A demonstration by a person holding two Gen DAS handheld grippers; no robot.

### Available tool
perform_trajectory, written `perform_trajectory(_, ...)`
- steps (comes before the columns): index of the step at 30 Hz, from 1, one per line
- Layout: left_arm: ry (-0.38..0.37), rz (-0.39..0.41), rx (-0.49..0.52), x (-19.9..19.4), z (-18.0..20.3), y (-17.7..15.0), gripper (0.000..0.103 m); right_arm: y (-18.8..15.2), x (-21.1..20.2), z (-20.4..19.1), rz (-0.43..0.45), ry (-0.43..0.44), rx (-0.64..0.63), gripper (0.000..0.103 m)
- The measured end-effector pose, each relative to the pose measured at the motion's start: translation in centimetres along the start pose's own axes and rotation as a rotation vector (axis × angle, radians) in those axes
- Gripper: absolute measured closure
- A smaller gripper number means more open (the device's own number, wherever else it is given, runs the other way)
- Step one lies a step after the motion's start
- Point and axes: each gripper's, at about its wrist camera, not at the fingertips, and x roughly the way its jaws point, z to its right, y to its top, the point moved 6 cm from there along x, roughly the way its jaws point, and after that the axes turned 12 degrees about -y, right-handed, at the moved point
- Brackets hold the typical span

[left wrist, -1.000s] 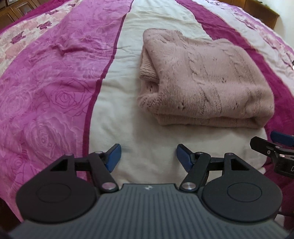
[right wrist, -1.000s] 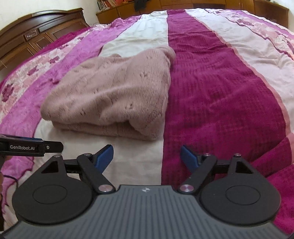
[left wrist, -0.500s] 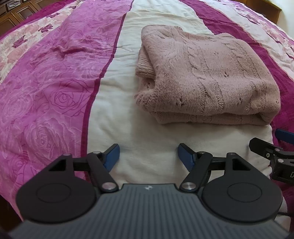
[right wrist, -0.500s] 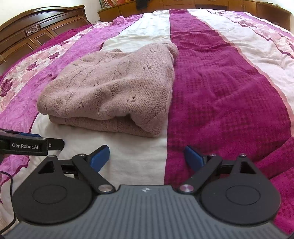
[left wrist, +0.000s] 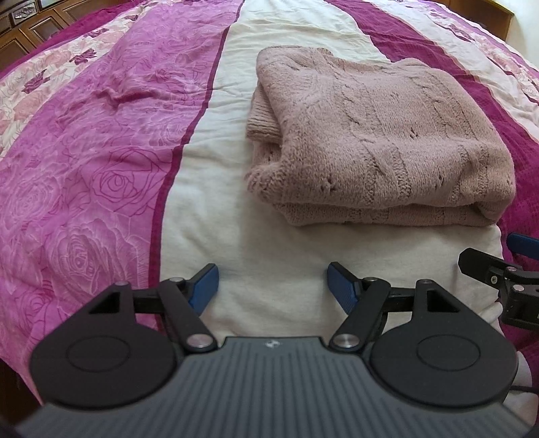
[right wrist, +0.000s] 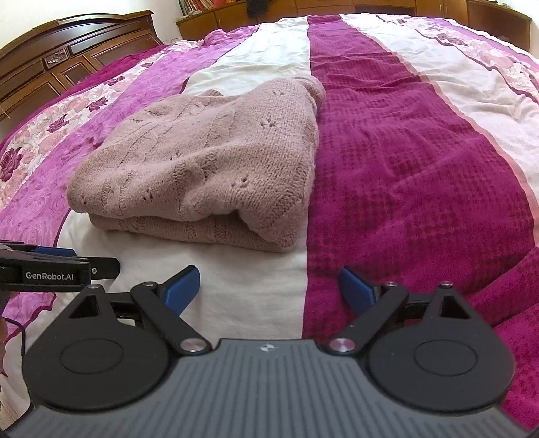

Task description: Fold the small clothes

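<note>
A dusty-pink cable-knit sweater lies folded into a thick rectangle on the cream stripe of the bedspread; the right wrist view shows the sweater to the left of centre. My left gripper hovers open, a short way in front of the sweater's near fold, with nothing between its blue pads. My right gripper is open too, empty, over the border of the cream and dark magenta stripes. Each gripper appears at the edge of the other's view.
The bedspread has pink rose-print, cream and dark magenta stripes. A carved wooden headboard stands at the far left, low wooden cabinets along the back. The bed's near edge drops off at the lower left.
Both grippers have drawn back a little from the folded sweater and risen slightly. The sweater has not moved. Both grippers stayed open.
</note>
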Motion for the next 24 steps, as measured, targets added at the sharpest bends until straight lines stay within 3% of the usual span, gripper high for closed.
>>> perform_trajectory(24,0.002,-0.003,0.007,0.00,0.09,-0.02,0.030,-0.03,0.06,-0.05,0.000,0.000,-0.001,0.008)
